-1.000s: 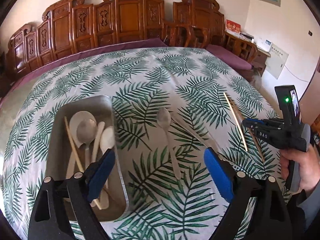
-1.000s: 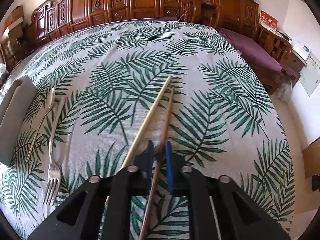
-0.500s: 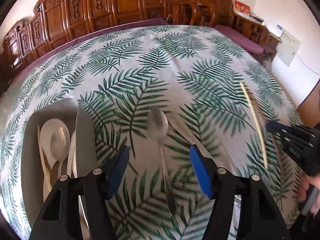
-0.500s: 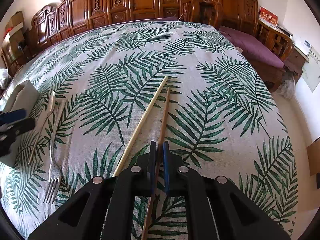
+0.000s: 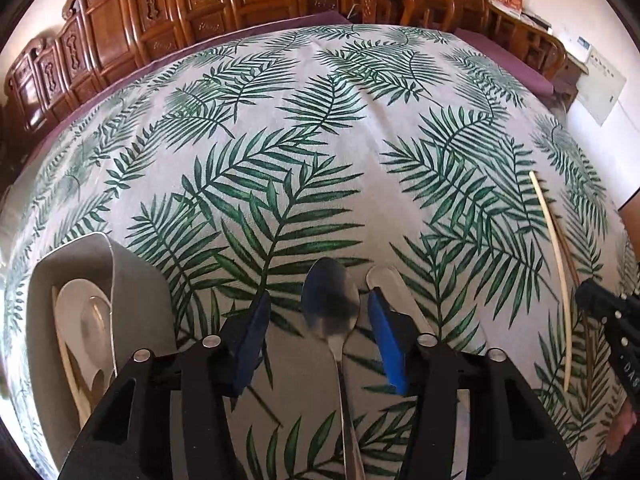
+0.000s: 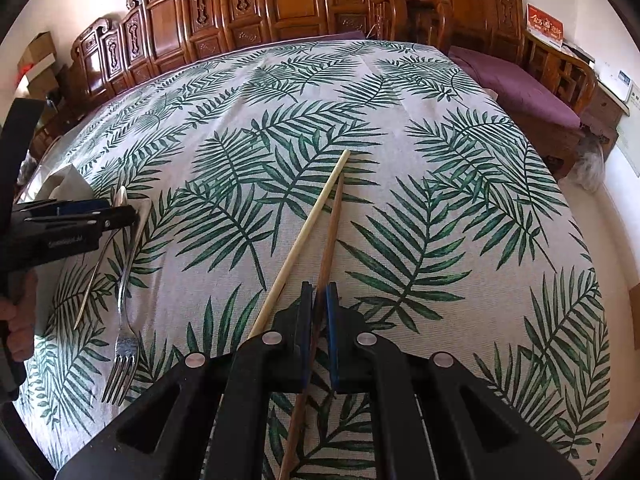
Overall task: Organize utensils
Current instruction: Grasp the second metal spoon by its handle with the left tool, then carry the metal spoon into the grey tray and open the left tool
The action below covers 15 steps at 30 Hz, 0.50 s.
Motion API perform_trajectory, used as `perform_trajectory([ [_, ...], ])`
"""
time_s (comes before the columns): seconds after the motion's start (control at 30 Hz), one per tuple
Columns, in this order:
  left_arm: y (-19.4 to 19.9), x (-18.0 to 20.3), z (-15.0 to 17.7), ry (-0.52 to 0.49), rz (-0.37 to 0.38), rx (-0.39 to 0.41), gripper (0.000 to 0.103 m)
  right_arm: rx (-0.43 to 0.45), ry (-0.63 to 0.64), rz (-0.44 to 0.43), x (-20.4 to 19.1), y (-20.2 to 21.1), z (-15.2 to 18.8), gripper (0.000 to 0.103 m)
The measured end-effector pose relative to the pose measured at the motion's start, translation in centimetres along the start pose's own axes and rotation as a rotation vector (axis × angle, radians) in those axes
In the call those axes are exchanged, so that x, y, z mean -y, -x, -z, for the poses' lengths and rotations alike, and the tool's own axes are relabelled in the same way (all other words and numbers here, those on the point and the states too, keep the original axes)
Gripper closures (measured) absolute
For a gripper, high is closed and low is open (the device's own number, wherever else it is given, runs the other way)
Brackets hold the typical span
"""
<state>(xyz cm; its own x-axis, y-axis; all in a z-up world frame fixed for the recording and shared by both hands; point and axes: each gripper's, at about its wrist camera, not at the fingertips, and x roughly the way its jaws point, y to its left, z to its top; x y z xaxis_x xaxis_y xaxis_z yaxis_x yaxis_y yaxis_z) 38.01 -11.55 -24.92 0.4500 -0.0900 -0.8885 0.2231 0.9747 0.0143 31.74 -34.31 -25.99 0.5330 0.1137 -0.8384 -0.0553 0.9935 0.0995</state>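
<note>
My left gripper is open, its blue pads either side of a steel spoon lying on the leaf-print tablecloth. A fork handle lies just right of the spoon. A grey tray at left holds white spoons and a chopstick. My right gripper is shut on a brown chopstick. A pale chopstick lies beside it on the cloth. The fork and spoon show at left in the right wrist view, under the left gripper.
Carved wooden chairs line the table's far side. A purple cushioned bench stands at the right. The tablecloth covers the whole table. The table edge falls off at the right.
My left gripper has moved forward and down over the spoon, away from the tray. My right gripper has closed tighter on the brown chopstick.
</note>
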Motion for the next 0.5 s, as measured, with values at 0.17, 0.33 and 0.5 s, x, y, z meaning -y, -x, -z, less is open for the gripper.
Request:
perform_trajectory([
  [0.17,0.2,0.0,0.2,0.001,0.006,0.014,0.076,0.002,0.005,-0.016,-0.2,0.1,0.0,0.096],
  [0.33,2.3,-0.1,1.4,-0.006,-0.003,0.059,0.076,0.021,0.017,-0.037,-0.7,0.6,0.2,0.097],
  [0.5,5.7,-0.5,2.7,0.011,0.019,0.129,0.076,0.047,0.000,-0.039,-0.5,1.6,0.3,0.097],
])
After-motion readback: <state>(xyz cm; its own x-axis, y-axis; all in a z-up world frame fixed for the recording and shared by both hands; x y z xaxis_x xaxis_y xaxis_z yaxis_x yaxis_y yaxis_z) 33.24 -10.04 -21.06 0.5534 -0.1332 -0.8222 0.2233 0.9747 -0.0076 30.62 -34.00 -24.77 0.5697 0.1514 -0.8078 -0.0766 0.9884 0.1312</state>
